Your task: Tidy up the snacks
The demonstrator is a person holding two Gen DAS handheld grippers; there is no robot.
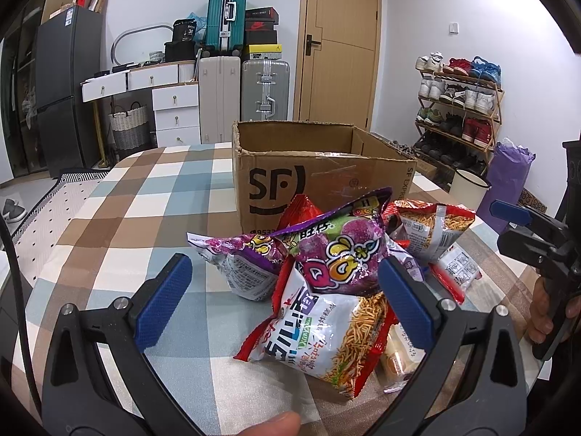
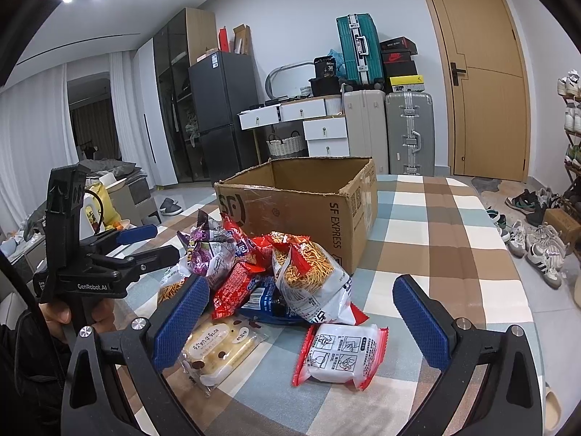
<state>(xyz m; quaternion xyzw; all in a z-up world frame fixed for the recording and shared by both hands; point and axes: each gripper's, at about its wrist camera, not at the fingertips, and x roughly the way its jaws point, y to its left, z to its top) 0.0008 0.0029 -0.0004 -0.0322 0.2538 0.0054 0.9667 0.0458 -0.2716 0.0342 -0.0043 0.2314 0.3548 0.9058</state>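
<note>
A heap of snack bags lies on the checked tablecloth in front of an open SF cardboard box [image 1: 319,174] [image 2: 301,203]. On top is a purple QQ candy bag [image 1: 341,254], over a noodle snack bag [image 1: 326,334]; a second purple bag [image 1: 247,265] [image 2: 207,250] lies to the left. My left gripper [image 1: 285,301] [image 2: 152,243] is open, its pads on either side of the purple bag without closing on it. My right gripper [image 2: 301,321] [image 1: 504,225] is open above a red-and-white pack [image 2: 341,356] and a bread pack [image 2: 218,345]. Nothing is held.
The checked table [image 1: 120,218] [image 2: 435,239] stretches left of and behind the box. A white bucket [image 1: 468,185] and a purple bag [image 1: 508,181] stand by the table's right edge. A shoe rack [image 1: 461,109], suitcases [image 2: 406,130] and a door [image 2: 483,83] lie beyond.
</note>
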